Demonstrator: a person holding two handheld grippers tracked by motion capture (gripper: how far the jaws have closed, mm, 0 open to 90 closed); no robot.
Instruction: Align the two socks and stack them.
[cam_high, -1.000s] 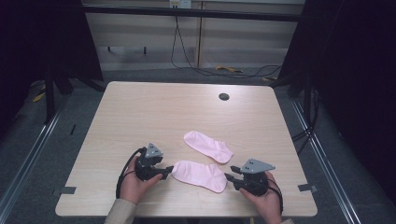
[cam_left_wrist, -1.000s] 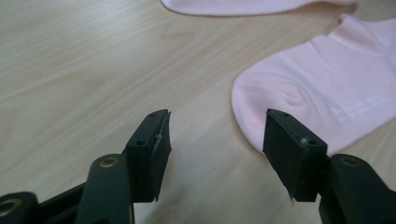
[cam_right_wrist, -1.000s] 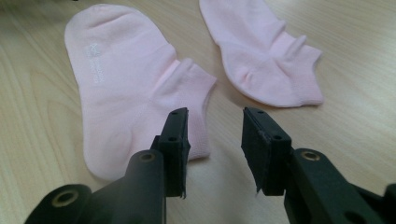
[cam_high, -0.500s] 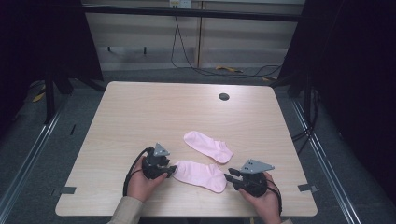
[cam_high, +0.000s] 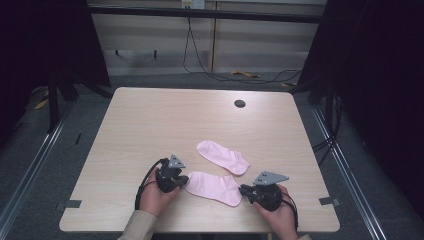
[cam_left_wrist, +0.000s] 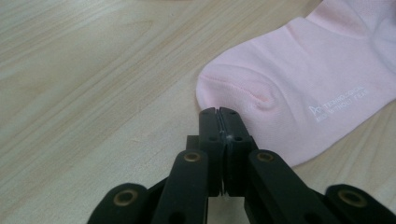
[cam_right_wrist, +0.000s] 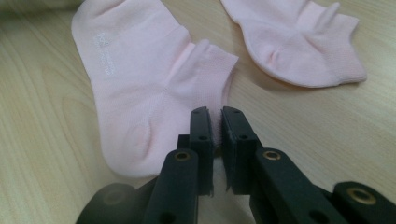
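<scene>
Two pale pink socks lie on the wooden table (cam_high: 165, 120). The near sock (cam_high: 212, 187) (cam_left_wrist: 303, 79) (cam_right_wrist: 140, 93) lies between my two grippers. My left gripper (cam_high: 184, 181) (cam_left_wrist: 218, 112) has just been closing and is now shut on the sock's toe edge, where the fabric puckers. At the other end, my right gripper (cam_high: 242, 189) (cam_right_wrist: 215, 114) has also been closing, with pink fabric of the cuff pinched between its pads. The far sock (cam_high: 222, 156) (cam_right_wrist: 299, 42) lies flat just behind, untouched.
A dark round hole (cam_high: 239, 103) sits in the tabletop near the back right. Black frame posts and cables stand on the floor behind and beside the table. The person's hands rest near the front edge.
Both grippers' jaws have closed on the ends of the near sock. The left hand edged slightly toward the sock; the right hand kept still.
</scene>
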